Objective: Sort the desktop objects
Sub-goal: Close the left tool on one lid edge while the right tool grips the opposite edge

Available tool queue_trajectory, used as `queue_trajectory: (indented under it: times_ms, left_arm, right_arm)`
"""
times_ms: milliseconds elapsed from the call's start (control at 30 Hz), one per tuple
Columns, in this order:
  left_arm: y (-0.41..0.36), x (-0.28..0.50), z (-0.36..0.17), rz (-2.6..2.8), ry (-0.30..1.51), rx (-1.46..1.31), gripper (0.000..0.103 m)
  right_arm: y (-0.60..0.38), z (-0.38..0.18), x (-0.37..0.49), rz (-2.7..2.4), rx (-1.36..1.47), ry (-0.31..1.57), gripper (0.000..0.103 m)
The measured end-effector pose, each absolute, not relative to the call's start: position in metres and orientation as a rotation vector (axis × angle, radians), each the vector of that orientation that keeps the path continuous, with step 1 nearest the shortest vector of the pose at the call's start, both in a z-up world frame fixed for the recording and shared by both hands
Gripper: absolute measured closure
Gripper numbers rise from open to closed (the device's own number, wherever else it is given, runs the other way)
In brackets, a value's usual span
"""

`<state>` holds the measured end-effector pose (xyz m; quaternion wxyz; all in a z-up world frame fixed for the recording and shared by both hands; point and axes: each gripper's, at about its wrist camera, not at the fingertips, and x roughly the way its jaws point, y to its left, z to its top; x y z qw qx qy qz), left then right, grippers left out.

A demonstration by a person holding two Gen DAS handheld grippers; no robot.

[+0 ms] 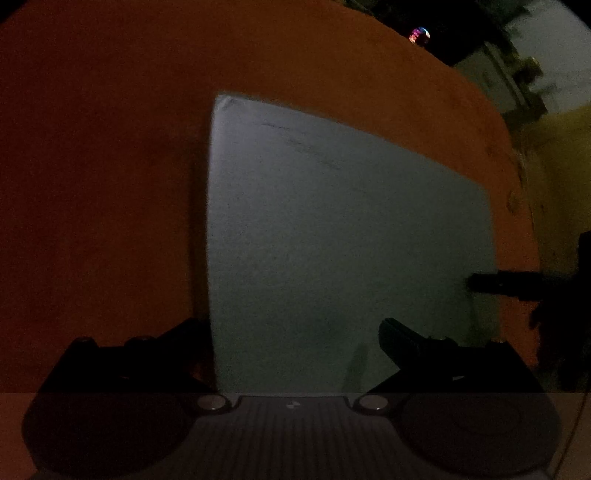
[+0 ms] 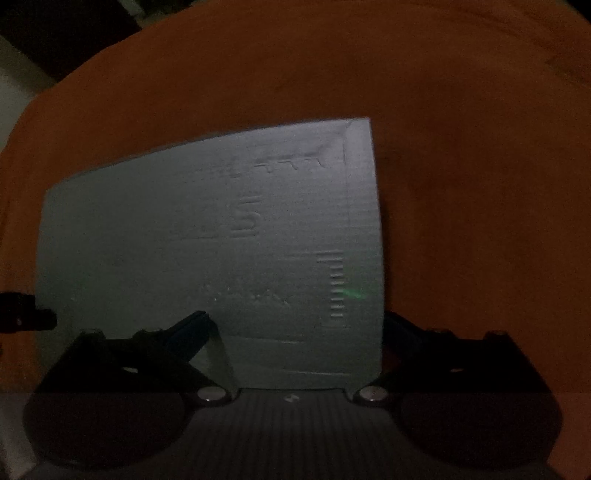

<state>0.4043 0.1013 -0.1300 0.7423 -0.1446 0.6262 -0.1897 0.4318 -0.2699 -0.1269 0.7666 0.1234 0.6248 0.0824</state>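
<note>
While both claws straddle it, one pale sheet (image 1: pixel 343 240) lies flat on the orange tabletop (image 1: pixel 103 184). Left claw (image 1: pixel 295 343): spread wide, empty, across the sheet's left edge. Right claw (image 2: pixel 295 332): spread wide, empty, across its right edge. Embossed ridges and a "5" suggest light, stiff corrugated board, though dim light leaves this uncertain. Best hold: an edge, pinched thin. Count: one sheet, two claws; one small shiny item (image 1: pixel 419 36) far off, unidentified.
</note>
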Motion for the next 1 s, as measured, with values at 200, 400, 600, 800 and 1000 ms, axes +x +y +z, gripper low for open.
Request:
queue_trajectory:
  times_ms: [200, 400, 600, 800, 1000]
  left_arm:
    - [0.098, 0.404, -0.105, -0.378, 1.361, -0.317, 0.001]
    - [0.094, 0.408, -0.134, -0.328, 1.402, -0.203, 0.001]
    - [0.095, 0.408, -0.157, -0.348, 1.438, -0.19, 0.001]
    - [0.098, 0.419, -0.175, -0.431, 1.538, -0.199, 0.0]
    - [0.093, 0.422, -0.168, -0.43, 1.538, -0.261, 0.002]
  right_arm:
    - [-0.278, -0.094, 0.434, 0.139, 0.313, 1.287, 0.003]
    - [-0.274, -0.12, 0.432, 0.139, 0.313, 1.305, 0.003]
    - [-0.268, -0.149, 0.424, 0.185, 0.233, 1.323, 0.0]
    - [-0.291, -0.156, 0.426, 0.256, 0.305, 1.429, 0.0]
    - [-0.298, -0.145, 0.428, 0.235, 0.351, 1.482, 0.0]
